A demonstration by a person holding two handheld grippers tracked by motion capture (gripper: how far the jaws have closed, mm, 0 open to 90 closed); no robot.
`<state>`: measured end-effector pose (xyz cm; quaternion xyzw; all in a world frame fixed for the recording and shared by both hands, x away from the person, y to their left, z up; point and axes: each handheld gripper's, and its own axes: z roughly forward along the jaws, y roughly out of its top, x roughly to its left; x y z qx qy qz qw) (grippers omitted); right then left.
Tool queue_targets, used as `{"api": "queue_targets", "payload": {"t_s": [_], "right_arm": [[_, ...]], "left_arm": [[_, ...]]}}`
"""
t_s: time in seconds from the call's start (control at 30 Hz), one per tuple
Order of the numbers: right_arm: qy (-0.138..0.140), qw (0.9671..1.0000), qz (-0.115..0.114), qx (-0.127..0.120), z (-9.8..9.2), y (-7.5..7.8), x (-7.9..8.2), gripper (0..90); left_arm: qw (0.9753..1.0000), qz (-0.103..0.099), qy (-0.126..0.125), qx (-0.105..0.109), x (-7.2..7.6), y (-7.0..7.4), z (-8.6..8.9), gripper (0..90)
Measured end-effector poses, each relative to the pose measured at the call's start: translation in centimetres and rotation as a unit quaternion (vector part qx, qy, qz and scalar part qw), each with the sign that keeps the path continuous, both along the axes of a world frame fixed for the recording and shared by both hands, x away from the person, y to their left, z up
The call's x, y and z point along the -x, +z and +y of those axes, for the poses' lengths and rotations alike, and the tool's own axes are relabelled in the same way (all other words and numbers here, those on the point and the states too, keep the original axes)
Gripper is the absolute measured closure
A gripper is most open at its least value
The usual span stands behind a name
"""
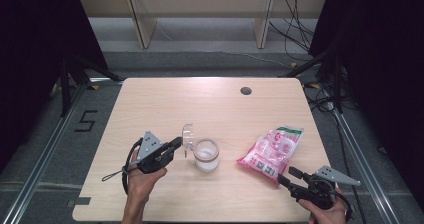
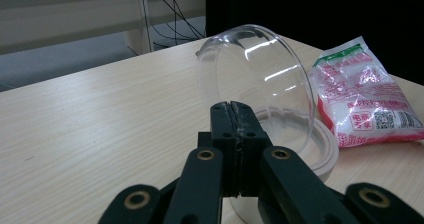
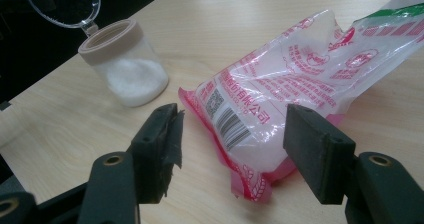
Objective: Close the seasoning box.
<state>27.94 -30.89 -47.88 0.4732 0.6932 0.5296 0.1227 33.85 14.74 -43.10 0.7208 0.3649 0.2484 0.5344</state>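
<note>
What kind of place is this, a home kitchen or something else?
Probably a lab or recording room, not a kitchen: the wooden table stands on a metal frame, loose cables lie on the floor, and black curtains hang at both sides.

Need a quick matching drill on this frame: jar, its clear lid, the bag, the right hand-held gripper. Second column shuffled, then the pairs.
1. jar
2. clear lid
3. bag
4. right hand-held gripper

a. open, jaws on either side of the bag's near corner
b. pinched by the left hand-held gripper, tilted up beside the jar's rim
c. holds white granules, tan rim
d. pink and white print, lying flat on the table

Pairs: 1-c, 2-b, 3-d, 4-a
</note>
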Motion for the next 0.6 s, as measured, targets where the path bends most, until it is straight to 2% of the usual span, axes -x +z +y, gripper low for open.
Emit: {"api": "queue_targets", "payload": {"t_s": [0.2,0.3,0.43,0.6], "right_arm": [[-0.001,1.0,-0.003,-0.004,0.0,-0.1,0.0,39.9],[-0.001,1.0,0.001,-0.004,0.1,0.0,0.1,39.8],[0.004,1.0,0.003,0.004,0.0,-0.1,0.1,39.9],[0.003,1.0,0.004,0.0,0.0,-0.1,0.1,40.0]], "left_arm": [[1.0,-0.005,-0.007,-0.004,0.1,0.1,-0.5,88.7],[1.0,0.001,-0.006,0.0,0.2,0.0,-0.8,88.7],[0.9999,-0.001,-0.012,-0.004,0.3,-0.1,-1.2,88.5],[0.9996,-0.001,-0.029,-0.008,0.3,-0.3,-1.8,88.2]]}}
